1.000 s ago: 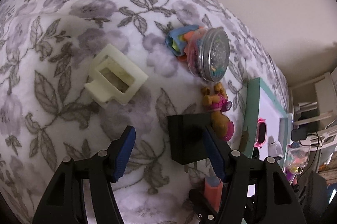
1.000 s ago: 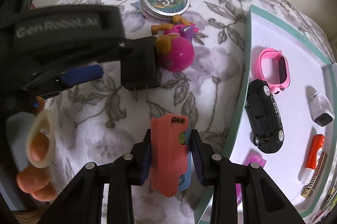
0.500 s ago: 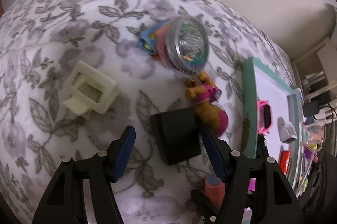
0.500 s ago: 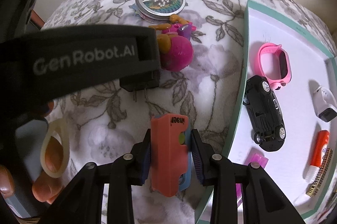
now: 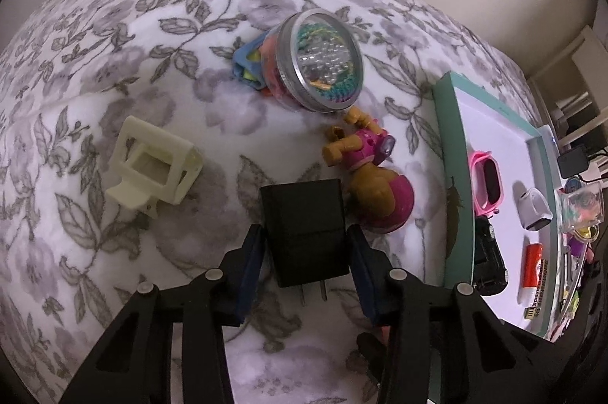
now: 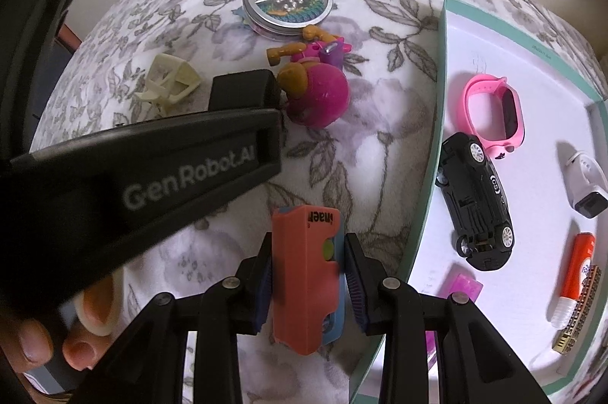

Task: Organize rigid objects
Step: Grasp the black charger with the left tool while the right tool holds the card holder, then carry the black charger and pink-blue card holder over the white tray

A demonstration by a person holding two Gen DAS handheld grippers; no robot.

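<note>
A black plug adapter (image 5: 304,221) lies on the flowered blanket, prongs toward the camera. My left gripper (image 5: 306,252) straddles it; its jaws are closing, and both blue pads (image 5: 249,271) meet the adapter's sides. In the right wrist view the left gripper's black body (image 6: 152,176) covers most of the adapter (image 6: 243,87). My right gripper (image 6: 307,252) is shut on a coral-pink case (image 6: 304,271) with a blue back, held just left of the teal-rimmed tray (image 6: 437,100).
A round clear-lidded tin (image 5: 319,60), a pink toy dog (image 5: 374,183) and a cream plastic part (image 5: 152,168) lie around the adapter. The tray holds a pink watch (image 6: 494,115), black toy car (image 6: 475,199), white charger (image 6: 585,180) and red glue stick (image 6: 573,275). A person's fingers (image 6: 87,328) show lower left.
My left gripper slid right and rolled until the adapter sat centred between its fingers, then the jaws narrowed onto it. The right gripper and its coral-pink case stayed put.
</note>
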